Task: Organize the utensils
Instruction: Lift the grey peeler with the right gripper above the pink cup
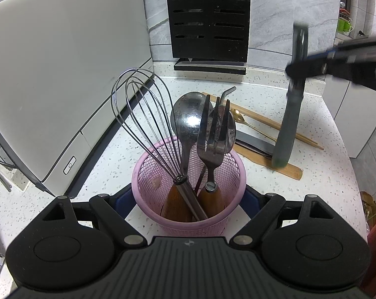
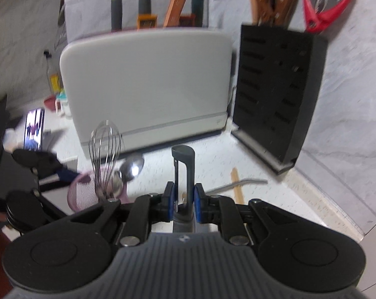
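Peeler (image 2: 185,174) pinched upright in right gripper (image 2: 184,200), raised above counter (image 1: 312,129), angled down. Left gripper (image 1: 189,199), jaws spread wide, clasps pink basket (image 1: 227,174) sides, tilted steeply down.

A pink mesh basket (image 1: 188,189) stands upright, holding a wire whisk (image 1: 143,114), ladle (image 1: 190,119) and fork (image 1: 213,134). At its two o'clock, a grey peeler (image 1: 291,114) hangs tilted above wooden chopsticks (image 1: 262,120).

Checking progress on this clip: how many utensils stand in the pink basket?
4: a whisk on the left, a ladle in the middle, a fork and a spoon behind it. Others may be hidden.
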The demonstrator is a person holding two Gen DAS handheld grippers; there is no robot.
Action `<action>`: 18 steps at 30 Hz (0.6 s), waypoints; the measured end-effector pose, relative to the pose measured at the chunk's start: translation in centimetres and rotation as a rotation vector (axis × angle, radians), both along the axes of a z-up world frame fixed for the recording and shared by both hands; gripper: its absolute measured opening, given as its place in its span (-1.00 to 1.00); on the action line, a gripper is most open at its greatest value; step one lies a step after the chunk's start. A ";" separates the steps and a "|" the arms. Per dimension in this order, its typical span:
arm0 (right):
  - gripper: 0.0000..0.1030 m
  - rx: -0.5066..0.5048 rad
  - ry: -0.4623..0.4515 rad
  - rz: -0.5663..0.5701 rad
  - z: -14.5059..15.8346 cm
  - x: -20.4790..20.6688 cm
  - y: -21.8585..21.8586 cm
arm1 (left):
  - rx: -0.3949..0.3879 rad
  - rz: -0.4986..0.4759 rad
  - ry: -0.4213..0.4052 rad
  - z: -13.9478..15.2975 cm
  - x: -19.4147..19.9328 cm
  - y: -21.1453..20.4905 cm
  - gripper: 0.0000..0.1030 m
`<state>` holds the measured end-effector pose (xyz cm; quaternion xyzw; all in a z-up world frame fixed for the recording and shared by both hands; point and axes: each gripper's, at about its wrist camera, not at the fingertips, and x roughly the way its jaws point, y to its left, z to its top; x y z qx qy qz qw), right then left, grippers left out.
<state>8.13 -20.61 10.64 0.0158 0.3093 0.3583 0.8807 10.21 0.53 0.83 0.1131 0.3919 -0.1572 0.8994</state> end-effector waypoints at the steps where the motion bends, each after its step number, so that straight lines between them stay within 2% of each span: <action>1: -0.75 0.012 -0.011 -0.011 0.4 0.0 -0.3 | 0.000 0.001 0.000 0.0 0.0 0.0 0.92; 8: -0.75 0.120 -0.110 -0.100 3.3 -0.9 -2.5 | 0.000 -0.001 0.000 0.0 0.0 0.0 0.92; 14: -0.74 0.218 -0.186 -0.110 5.4 -2.2 -3.4 | -0.003 -0.007 0.000 0.0 0.0 0.0 0.92; 18: -0.74 0.275 -0.196 -0.086 6.2 -2.6 -3.3 | -0.008 -0.014 0.001 0.0 0.0 0.1 0.92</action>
